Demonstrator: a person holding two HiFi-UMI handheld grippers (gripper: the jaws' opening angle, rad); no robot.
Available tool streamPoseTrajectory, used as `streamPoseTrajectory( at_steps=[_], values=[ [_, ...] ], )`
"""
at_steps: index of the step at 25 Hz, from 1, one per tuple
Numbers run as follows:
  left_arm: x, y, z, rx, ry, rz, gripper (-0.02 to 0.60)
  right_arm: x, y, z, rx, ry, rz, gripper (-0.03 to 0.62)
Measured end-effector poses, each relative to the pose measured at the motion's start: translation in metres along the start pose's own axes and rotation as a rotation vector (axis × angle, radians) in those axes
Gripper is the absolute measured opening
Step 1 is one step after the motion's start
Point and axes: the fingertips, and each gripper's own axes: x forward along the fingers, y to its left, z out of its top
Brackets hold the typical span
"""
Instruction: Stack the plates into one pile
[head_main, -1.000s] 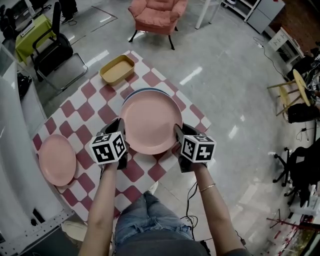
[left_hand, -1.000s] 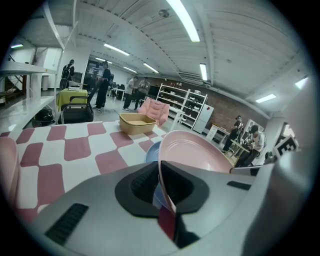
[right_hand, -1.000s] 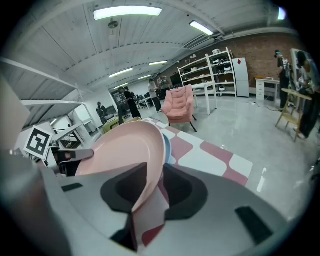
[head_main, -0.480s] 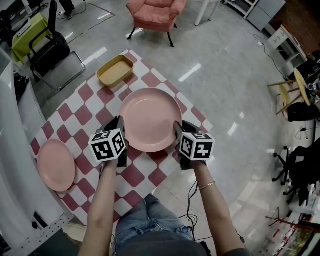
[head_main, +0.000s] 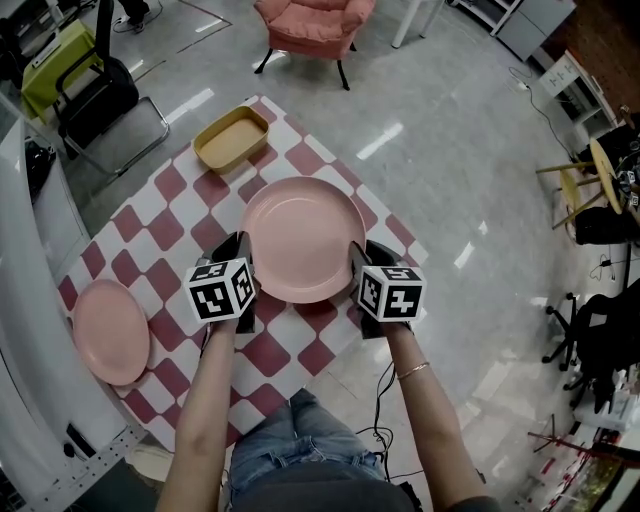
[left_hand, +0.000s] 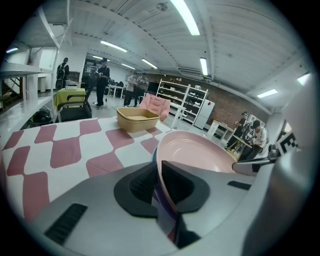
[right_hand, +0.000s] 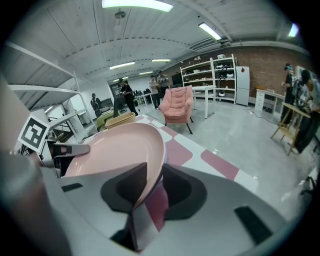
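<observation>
The large pink plate (head_main: 303, 238) sits in the middle of the checked bench (head_main: 165, 225), pinched at both sides. The left tongs (head_main: 243, 272) are closed on its left rim and the right tongs (head_main: 357, 268) on its right rim. Each pair has one pad inside the dish and one under the lip.

In the left gripper view a bluish edge (left_hand: 155, 156) runs just under the pink rim. It is probably another plate beneath, though I cannot tell whether the pink one already rests on it.

The main risk is an uneven release. If one pair of tongs opens before the other while the plate is not fully seated, the freed side would drop, and the plate could tilt or skid off centre.

The grip is only on a thin, sloping rim. If the two hands drift apart or twist against each other, the plate could lever out of the pads.

The lower pads lie close to that bluish edge, so pulling them out sideways might drag the plate underneath.

The right tongs work near the bench's near right edge, so a slide that way could carry a plate off.

The small pink plate (head_main: 110, 332) lies well apart, close to the bench's left edge. A clumsy nudge while gripping it could push it over
</observation>
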Motion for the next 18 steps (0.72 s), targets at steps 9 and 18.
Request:
streamPoseTrajectory(
  at_steps=[9,18],
  values=[
    [0.002,-0.0008,-0.0001,0.022,-0.006,-0.011,0.055,0.0039,-0.0015,-0.0022,0.01,-0.008,-0.011,0.107],
    [0.001,0.002,0.0008,0.027,-0.003,-0.003,0.077,-0.002,-0.0053,0.0057,0.011,-0.038,-0.034,0.107]
  ],
)
